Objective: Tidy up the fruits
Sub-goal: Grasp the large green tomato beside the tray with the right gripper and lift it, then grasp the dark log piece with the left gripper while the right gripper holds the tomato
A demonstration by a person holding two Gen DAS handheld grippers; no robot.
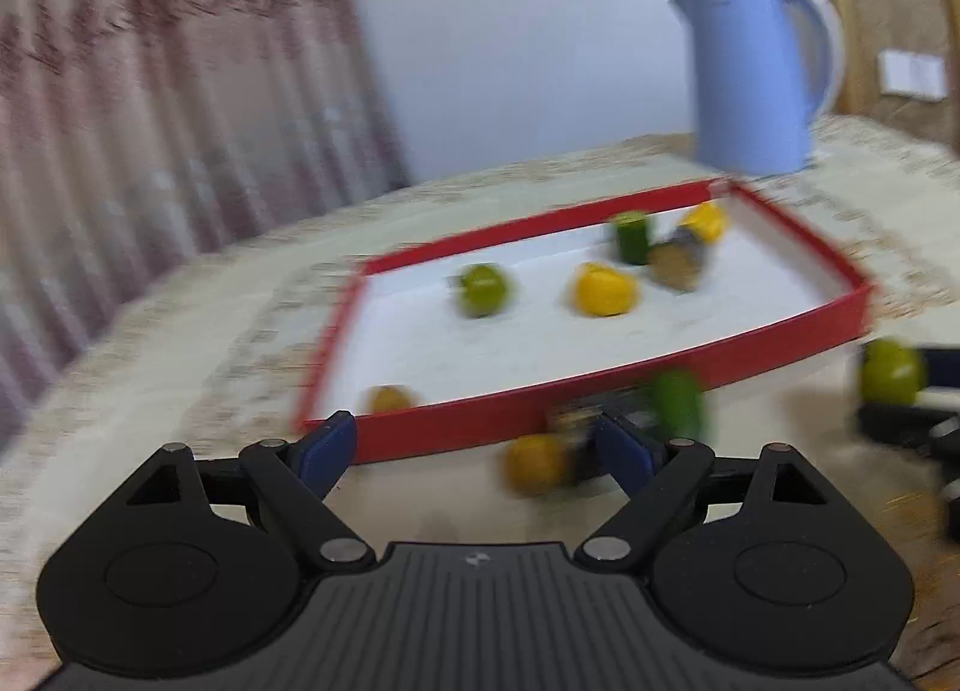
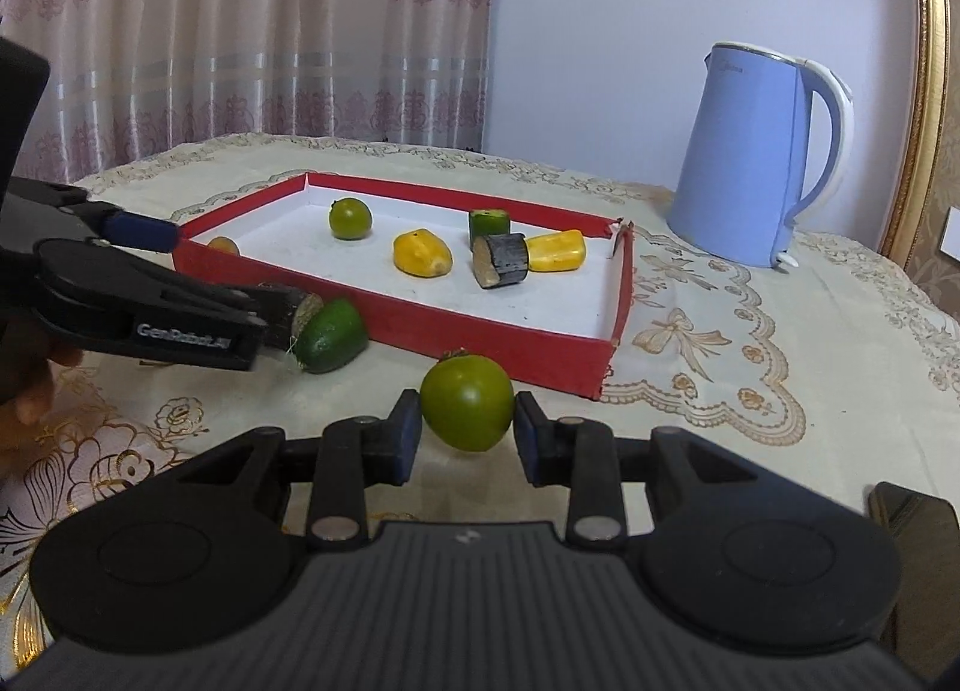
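Here, round glossy green fruit (image 2: 467, 403), short stem

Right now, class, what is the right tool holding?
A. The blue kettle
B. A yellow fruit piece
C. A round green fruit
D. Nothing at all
C: in the right wrist view the right tool has its blue pads closed on both sides of a round green fruit, just outside the red tray.

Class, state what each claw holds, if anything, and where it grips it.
Right claw grips the green fruit by its two sides. Left claw is open, holding nothing.
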